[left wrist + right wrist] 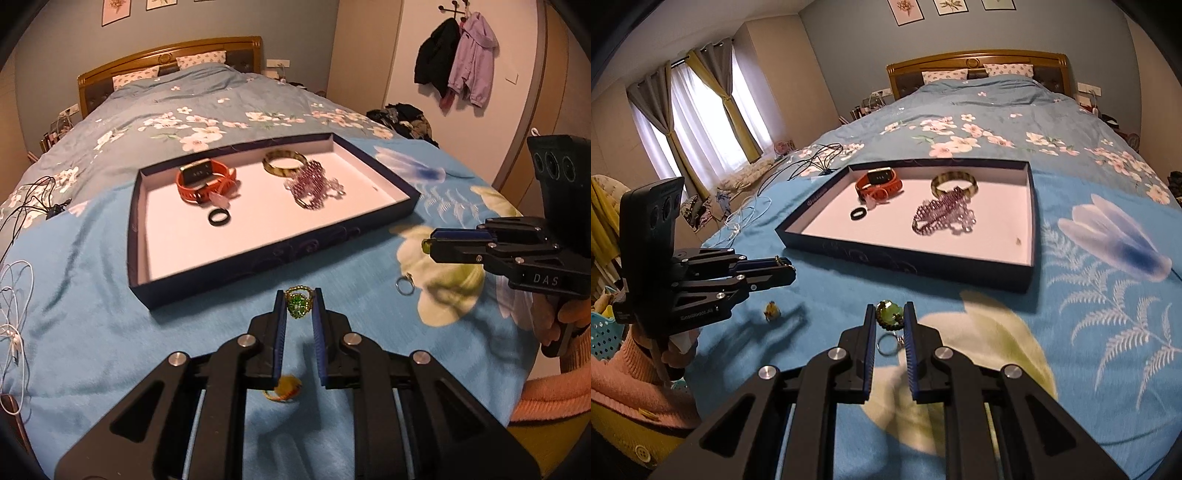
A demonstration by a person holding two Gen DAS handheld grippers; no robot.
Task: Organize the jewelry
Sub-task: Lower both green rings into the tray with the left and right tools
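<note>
Green beaded ring [298, 303] with a gold band sits clamped between the fingertips of my left tool [299, 306], held above the blue blanket [110, 295] just short of the tray [413, 197]. My right tool [891, 314] grips a pale green stone ring [890, 314] the same way.

Tray contents:
- orange smartwatch [205, 179]
- black ring [219, 217]
- mottled bangle [284, 162]
- purple bead necklace [314, 184]

The near half of the tray floor is bare white; its low near wall faces both tools.

On the blanket lie a silver ring [404, 285] and a yellow ring [772, 312]. Only the right wrist view shows the curtains [713, 107]; only the left shows the hanging jackets [458, 59].
</note>
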